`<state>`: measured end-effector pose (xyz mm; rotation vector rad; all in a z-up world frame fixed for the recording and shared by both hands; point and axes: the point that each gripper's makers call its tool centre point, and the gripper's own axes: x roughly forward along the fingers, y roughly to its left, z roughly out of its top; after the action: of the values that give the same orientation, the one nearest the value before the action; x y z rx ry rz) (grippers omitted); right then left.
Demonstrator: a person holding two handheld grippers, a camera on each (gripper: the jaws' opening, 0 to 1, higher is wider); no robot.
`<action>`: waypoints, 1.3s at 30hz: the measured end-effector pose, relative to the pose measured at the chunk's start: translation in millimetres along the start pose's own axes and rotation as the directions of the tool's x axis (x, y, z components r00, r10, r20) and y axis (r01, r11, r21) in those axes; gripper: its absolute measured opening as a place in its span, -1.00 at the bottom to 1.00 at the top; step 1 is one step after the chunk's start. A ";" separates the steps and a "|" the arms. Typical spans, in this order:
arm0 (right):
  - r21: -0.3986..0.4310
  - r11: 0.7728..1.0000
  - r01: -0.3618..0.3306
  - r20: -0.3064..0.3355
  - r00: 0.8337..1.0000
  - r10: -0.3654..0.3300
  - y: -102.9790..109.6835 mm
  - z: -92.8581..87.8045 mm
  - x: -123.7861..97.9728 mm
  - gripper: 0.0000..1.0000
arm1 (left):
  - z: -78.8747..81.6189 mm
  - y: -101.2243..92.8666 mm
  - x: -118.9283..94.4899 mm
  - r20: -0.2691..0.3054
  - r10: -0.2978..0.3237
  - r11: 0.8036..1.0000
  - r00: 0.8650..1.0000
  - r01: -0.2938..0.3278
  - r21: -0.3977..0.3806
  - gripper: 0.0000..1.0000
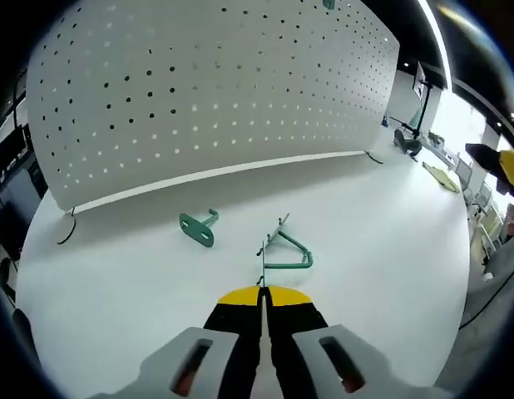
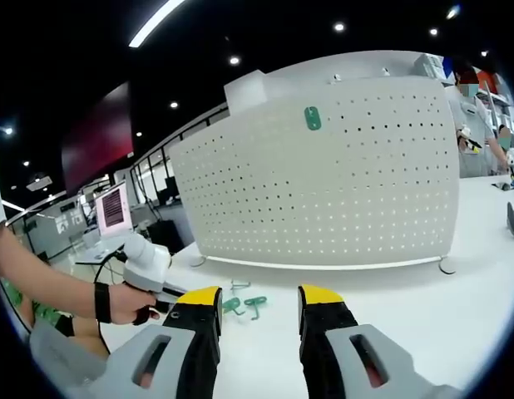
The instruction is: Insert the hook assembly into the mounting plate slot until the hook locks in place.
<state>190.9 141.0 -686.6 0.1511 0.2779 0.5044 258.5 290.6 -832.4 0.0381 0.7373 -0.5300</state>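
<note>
My left claw: jaws pressed together. Green wire hook lies on table just ahead; green plate ahead-left, before pegboard. My right claw spread, holding nothing.

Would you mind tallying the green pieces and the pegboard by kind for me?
Green hook pieces on the table: 2
Green plates on the board: 1
White pegboards: 1
Total: 4
</note>
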 end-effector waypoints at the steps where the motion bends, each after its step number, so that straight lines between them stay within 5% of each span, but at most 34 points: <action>1: -0.002 1.000 -0.002 0.002 1.000 0.002 1.0 0.0 -0.3 -0.27 | 1.0 -1.9 -1.4 0.008 -0.009 1.000 1.000 0.009 -0.008 -0.97; 19: -0.031 0.999 -0.044 -0.004 0.999 0.044 17.4 4.5 1.6 -0.28 | 8.6 -23.4 -29.6 0.088 -0.078 0.992 0.993 0.086 -0.092 -0.97; 39: -0.054 0.997 -0.055 0.003 0.998 0.055 39.9 7.7 -3.5 -0.28 | 15.1 -44.1 -74.2 0.243 -0.152 0.948 0.958 0.211 -0.238 -0.97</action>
<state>172.2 173.2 -670.1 0.1079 0.2564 0.5655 201.5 282.3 -766.4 -0.3350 0.5892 -0.5984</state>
